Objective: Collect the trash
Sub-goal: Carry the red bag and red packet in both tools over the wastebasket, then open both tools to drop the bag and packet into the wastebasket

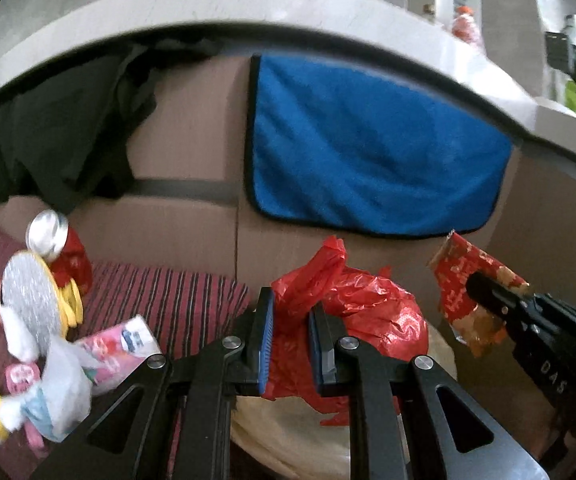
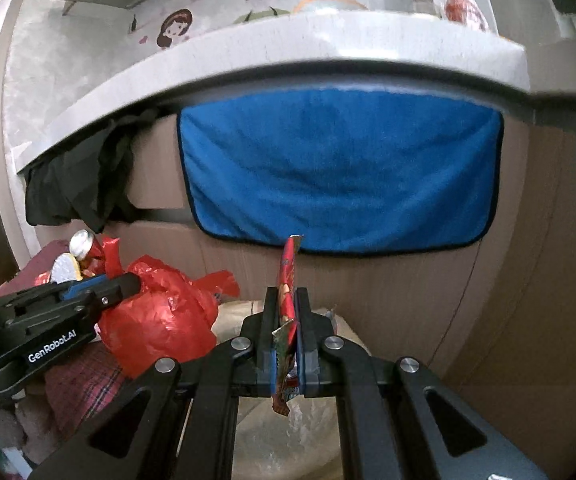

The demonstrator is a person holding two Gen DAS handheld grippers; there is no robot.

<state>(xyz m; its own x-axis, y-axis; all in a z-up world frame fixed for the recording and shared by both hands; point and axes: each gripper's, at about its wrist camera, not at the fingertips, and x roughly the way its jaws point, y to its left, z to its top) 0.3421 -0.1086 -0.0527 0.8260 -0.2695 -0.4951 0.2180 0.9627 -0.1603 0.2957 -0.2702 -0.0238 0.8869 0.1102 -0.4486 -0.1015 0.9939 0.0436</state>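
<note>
Left wrist view showed the left gripper (image 1: 291, 334) pinching a crumpled red plastic bag (image 1: 351, 312), light and limp; to its right, the right gripper (image 2: 286, 334) clamped a flat, crinkly red wrapper (image 2: 286, 280) mid-length. Beyond hung a blue towel (image 1: 371, 152).

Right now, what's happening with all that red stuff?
A person is picking up trash with two hand-held grabbers. The left tool is pinching a crumpled red plastic bag, and the right tool is shut on a flat red snack wrapper standing on edge between its pads. Both are held in front of a blue towel hanging under a counter edge, above a pale bag-like thing below. More litter, including a can, lies off to the left.
</note>
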